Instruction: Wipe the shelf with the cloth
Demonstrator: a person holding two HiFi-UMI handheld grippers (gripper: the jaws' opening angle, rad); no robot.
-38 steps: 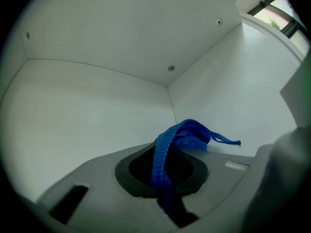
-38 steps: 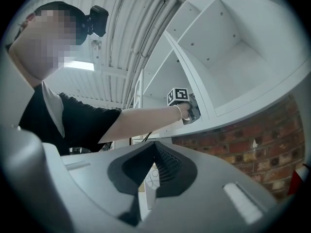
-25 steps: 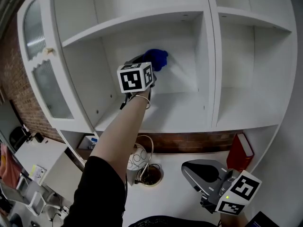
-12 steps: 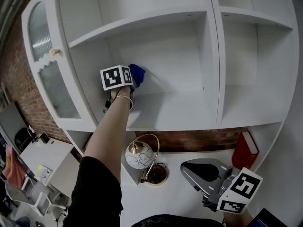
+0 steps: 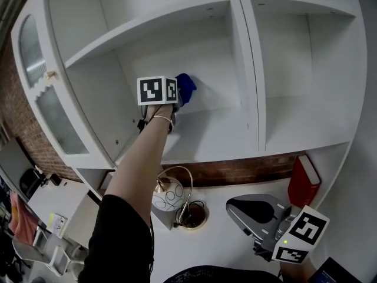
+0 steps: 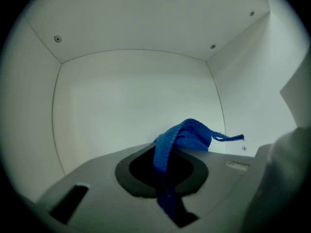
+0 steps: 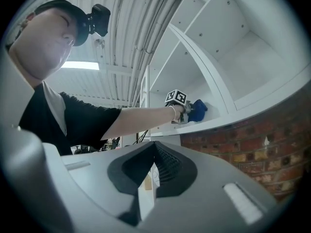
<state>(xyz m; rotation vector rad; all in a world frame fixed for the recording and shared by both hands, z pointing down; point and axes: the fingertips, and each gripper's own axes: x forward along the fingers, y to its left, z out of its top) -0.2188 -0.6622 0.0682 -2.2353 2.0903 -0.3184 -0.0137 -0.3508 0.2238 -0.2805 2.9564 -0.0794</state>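
Note:
A blue cloth [image 5: 185, 88] is pinched in my left gripper [image 5: 171, 99], which reaches into the middle compartment of the white shelf [image 5: 206, 140] just above its board. In the left gripper view the cloth [image 6: 187, 135] bunches up out of the shut left gripper [image 6: 165, 178], in front of the compartment's back wall. My right gripper [image 5: 238, 211] hangs low at the bottom right over the desk, shut with nothing in it. From the right gripper view, past the right gripper [image 7: 155, 174], the cloth [image 7: 197, 110] and the left gripper [image 7: 182, 108] show far off on the shelf.
A vertical divider [image 5: 247, 81] bounds the compartment on the right. A glass cabinet door [image 5: 44, 99] stands open at left. Below the shelf are a brick strip [image 5: 235, 171], a lamp with a round globe [image 5: 168, 194] and a red book [image 5: 303, 187].
The left gripper swept left along the shelf with the cloth, then came back to the right. The right gripper has stayed low by the desk.

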